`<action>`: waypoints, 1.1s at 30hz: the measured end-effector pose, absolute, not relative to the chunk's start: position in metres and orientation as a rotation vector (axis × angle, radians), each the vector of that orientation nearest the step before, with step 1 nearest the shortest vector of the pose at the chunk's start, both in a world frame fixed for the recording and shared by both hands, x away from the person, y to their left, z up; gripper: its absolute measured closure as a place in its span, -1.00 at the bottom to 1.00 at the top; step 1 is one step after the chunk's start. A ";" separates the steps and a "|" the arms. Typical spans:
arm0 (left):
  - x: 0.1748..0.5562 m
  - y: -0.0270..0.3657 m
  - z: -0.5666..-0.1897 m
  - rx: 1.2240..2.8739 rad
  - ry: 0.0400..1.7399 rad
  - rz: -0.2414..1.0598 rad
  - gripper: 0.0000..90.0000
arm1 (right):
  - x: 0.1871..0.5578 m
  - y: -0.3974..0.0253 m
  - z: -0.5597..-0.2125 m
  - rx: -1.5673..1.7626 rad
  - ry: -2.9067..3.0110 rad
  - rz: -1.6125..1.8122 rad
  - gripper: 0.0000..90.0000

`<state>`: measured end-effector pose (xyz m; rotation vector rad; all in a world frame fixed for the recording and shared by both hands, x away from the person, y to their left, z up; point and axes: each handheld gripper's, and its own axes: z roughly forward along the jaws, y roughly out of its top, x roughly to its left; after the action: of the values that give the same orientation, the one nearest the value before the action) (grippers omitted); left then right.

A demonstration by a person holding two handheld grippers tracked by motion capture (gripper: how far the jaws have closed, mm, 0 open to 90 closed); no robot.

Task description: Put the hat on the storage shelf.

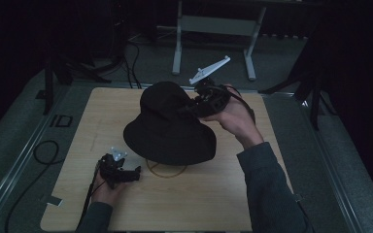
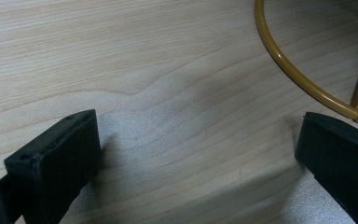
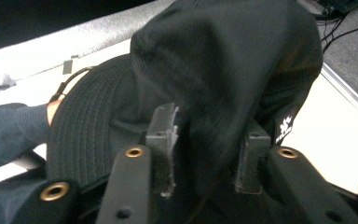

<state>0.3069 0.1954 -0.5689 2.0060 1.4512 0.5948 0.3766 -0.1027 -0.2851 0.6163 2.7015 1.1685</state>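
Dim room, pale wooden surface (image 1: 213,194) set on a grey floor, and in the middle of it a black bucket hat (image 1: 167,124) perched over a thin gold wire stand (image 1: 166,170), whose ring base peeks out just below the brim. The right gripper (image 1: 196,104) reaches in from the far right side, its jaws pinched on a fold of the crown (the right gripper view has the fabric bunched between the two pads), probably because cloth that soft can only be lifted or steered by a fold. The left gripper (image 1: 135,174) rests low on the surface just beside the ring, jaws spread wide and holding nothing; it seems parked there to steady the stand's base if the hat drags on it.
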 end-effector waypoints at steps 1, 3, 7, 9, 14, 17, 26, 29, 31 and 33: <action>0.307 0.195 -0.569 2.006 1.451 0.596 -0.99 | 0.377 -0.104 -0.284 0.621 2.695 1.185 0.37; 0.307 0.195 -0.569 2.006 1.451 0.596 -0.99 | 0.376 -0.106 -0.282 0.627 2.687 1.196 0.32; 0.307 0.195 -0.569 2.006 1.452 0.596 -0.99 | 0.374 -0.109 -0.281 0.619 2.683 1.198 0.47; 0.307 0.195 -0.569 2.006 1.452 0.596 -0.99 | 0.373 -0.106 -0.281 0.609 2.683 1.191 0.52; 0.307 0.195 -0.569 2.006 1.451 0.596 -0.99 | 0.372 -0.094 -0.284 0.609 2.669 1.183 0.66; 0.307 0.195 -0.569 2.005 1.451 0.597 -0.99 | 0.372 -0.083 -0.287 0.583 2.687 1.160 0.64; 0.307 0.195 -0.569 2.008 1.448 0.596 -0.99 | 0.377 -0.093 -0.289 0.704 2.679 1.138 -0.21; 0.307 0.195 -0.569 2.008 1.449 0.596 -0.99 | 0.374 -0.100 -0.290 0.690 2.632 1.114 -0.43; 0.307 0.196 -0.569 2.008 1.448 0.596 -0.99 | 0.372 -0.106 -0.292 0.709 2.624 1.116 -0.52; 0.307 0.195 -0.569 2.009 1.448 0.597 -0.99 | 0.372 -0.111 -0.294 0.734 2.614 1.118 -0.58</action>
<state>0.3068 0.1955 -0.5690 2.0095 1.4482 0.5968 0.3720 -0.1113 -0.2943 0.7344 2.6141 1.1176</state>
